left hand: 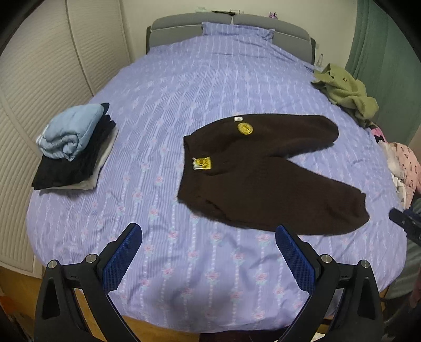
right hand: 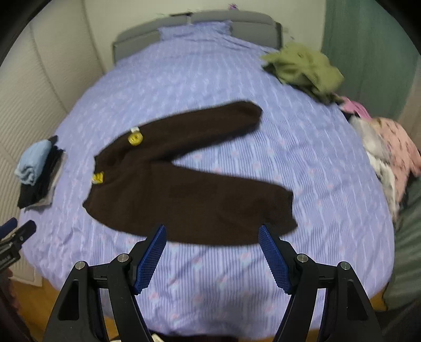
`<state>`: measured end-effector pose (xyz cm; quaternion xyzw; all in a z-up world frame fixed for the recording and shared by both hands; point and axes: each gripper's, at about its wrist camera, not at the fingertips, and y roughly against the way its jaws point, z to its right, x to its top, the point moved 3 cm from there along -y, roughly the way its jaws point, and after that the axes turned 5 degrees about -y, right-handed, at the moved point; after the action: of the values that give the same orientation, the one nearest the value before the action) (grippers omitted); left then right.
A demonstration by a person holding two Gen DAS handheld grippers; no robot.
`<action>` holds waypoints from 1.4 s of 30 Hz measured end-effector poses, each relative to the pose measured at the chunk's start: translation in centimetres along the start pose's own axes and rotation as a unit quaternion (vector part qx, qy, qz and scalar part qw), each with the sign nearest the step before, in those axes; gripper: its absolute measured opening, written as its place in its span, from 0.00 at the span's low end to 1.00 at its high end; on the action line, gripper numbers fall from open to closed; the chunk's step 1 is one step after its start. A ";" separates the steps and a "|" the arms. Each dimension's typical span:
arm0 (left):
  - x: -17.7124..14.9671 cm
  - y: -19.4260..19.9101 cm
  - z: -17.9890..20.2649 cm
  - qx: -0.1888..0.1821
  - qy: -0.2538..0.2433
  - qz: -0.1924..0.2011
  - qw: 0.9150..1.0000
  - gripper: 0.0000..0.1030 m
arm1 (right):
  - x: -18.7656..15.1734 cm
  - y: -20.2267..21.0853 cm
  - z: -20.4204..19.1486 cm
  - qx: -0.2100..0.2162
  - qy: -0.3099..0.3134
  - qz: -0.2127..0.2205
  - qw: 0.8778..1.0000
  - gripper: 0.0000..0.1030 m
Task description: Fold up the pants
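Dark brown pants (left hand: 265, 171) lie flat on the purple bedspread (left hand: 197, 86), waistband to the left, two legs spread apart to the right. They carry a round yellow tag (left hand: 245, 129) and a square yellow tag (left hand: 202, 163). They also show in the right wrist view (right hand: 189, 189). My left gripper (left hand: 209, 231) is open and empty, hovering above the bed in front of the pants. My right gripper (right hand: 212, 231) is open and empty, hovering just in front of the near leg. The right gripper's tip shows at the left wrist view's right edge (left hand: 406, 223).
A stack of folded clothes (left hand: 73, 147) with a light blue piece on top sits at the bed's left side. An olive green garment (left hand: 344, 92) and pink patterned clothes (left hand: 405, 165) lie along the right edge. A grey headboard (left hand: 184, 23) stands at the far end.
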<state>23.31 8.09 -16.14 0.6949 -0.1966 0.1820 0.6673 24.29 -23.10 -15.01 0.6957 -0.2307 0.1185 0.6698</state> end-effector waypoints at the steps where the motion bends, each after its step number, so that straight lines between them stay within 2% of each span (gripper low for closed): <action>1: -0.1 -0.4 -0.6 -0.003 -0.002 -0.005 1.000 1.00 | -0.5 -0.1 -0.1 -0.006 -0.007 -0.001 1.000 0.71; 6: -0.2 -2.7 -1.6 -0.003 -0.039 -0.012 0.999 1.00 | -3.1 -1.4 -0.9 -0.029 -0.046 -0.013 0.998 0.71; 13: -1.4 -7.7 -1.2 -0.028 -0.033 -0.050 0.998 1.00 | -4.5 -6.1 -1.4 -0.026 -0.081 -0.051 0.995 0.71; 18: -2.4 -12.2 -1.5 -0.019 0.002 -0.080 0.997 1.00 | -5.1 -10.0 -0.5 -0.034 -0.112 -0.065 0.991 0.71; 23: -2.5 -15.5 -0.7 -0.045 0.026 -0.096 0.994 1.00 | -5.1 -13.7 -0.2 -0.030 -0.125 -0.067 0.990 0.71; 26: -2.3 -18.0 -0.1 -0.068 0.046 -0.114 0.990 0.95 | -5.2 -16.0 0.3 -0.022 -0.146 -0.074 0.986 0.71; 31: -2.1 -20.8 0.4 -0.094 0.090 -0.130 0.983 0.95 | -5.4 -19.1 1.8 -0.014 -0.181 -0.085 0.980 0.71; 34: -2.2 -22.0 0.4 -0.095 0.101 -0.132 0.982 0.92 | -5.7 -19.8 2.4 -0.017 -0.194 -0.083 0.977 0.70; 40: -2.1 -23.7 0.8 -0.119 0.129 -0.150 0.973 0.79 | -6.2 -21.3 2.7 -0.009 -0.206 -0.090 0.974 0.70; 42: -1.8 -24.1 1.2 -0.131 0.126 -0.154 0.971 0.60 | -6.2 -22.0 3.1 -0.007 -0.216 -0.093 0.972 0.70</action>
<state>34.17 7.69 -37.74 0.5949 -0.0239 0.1361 0.7918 29.01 -25.18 -37.45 0.7186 -0.3046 -0.0988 0.6173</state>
